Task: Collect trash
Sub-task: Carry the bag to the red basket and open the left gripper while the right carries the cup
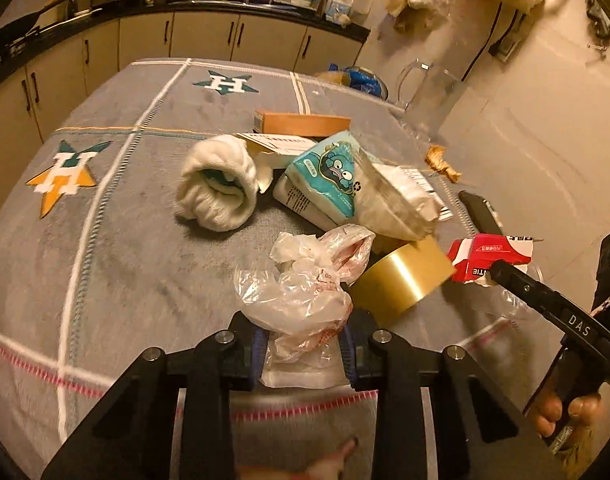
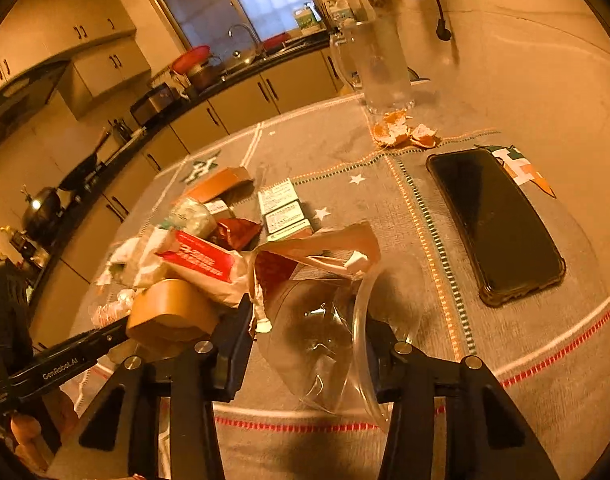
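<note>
My left gripper (image 1: 303,344) sits at the near edge of the table, shut on a crumpled clear plastic bag with red print (image 1: 305,292); its blue pads press the bag from both sides. My right gripper (image 2: 309,344) is shut on a piece of clear plastic packaging (image 2: 329,332), which fills the gap between its fingers. A torn paper wrapper (image 2: 325,248) lies right behind that packaging. Beside it are a red and white carton (image 2: 201,260) (image 1: 489,256) and a roll of brown tape (image 2: 173,312) (image 1: 401,280). One right finger (image 1: 517,284) reaches in beside the carton.
The grey cloth-covered table (image 1: 125,260) also holds a white rolled cloth (image 1: 217,188), a teal tissue pack (image 1: 325,176), a brown box (image 1: 305,122), a black phone (image 2: 497,224), orange peel (image 2: 401,132) and a glass pitcher (image 2: 381,68). Kitchen cabinets run behind.
</note>
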The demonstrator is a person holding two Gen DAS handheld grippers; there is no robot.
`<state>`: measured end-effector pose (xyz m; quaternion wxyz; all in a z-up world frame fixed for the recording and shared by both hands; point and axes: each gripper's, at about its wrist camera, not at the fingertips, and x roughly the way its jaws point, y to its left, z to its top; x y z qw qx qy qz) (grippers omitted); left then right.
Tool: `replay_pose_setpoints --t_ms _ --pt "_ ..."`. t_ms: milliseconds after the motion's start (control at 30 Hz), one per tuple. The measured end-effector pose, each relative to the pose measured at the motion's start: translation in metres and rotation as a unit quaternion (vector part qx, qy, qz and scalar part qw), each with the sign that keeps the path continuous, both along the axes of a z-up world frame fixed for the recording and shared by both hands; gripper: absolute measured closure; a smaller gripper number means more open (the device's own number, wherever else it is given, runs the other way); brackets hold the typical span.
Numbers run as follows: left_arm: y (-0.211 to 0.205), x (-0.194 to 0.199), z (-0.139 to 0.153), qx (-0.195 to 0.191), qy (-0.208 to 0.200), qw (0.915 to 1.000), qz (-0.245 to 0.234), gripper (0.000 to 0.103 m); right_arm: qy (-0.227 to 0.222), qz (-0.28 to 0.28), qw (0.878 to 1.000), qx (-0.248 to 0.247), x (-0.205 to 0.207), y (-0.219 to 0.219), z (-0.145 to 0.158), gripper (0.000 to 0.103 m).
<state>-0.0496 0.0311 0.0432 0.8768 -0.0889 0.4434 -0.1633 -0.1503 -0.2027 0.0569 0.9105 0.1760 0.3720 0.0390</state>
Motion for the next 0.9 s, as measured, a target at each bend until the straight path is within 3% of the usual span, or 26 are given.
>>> replay_pose_setpoints --t_ms 300,433,500,667,900 --pt "0.056 -0.06 0.03 -0.04 -0.03 0.997 0.059 0.074 -0.059 0.022 0.998 0.013 -0.042 0.01 0.037 0.053" --pt "0.095 -0.093 0.045 -0.045 -0.057 0.9916 0.107 0.074 -0.08 0.09 0.99 0.076 -0.051 0.029 0.052 0.053" --pt "0.12 -0.11 0.049 -0.038 -0.07 0.9873 0.137 0.074 -0.079 0.125 0.984 0.103 -0.051 0.042 0.055 0.053" --pt "0.175 -0.142 0.046 -0.005 -0.079 0.975 0.208 0.074 -0.071 0.184 0.974 0.114 -0.049 0.091 0.058 0.053" --pt "0.267 -0.172 0.024 -0.015 -0.062 0.9532 0.296 0.074 -0.035 0.261 0.958 0.114 -0.032 0.184 0.051 0.053"
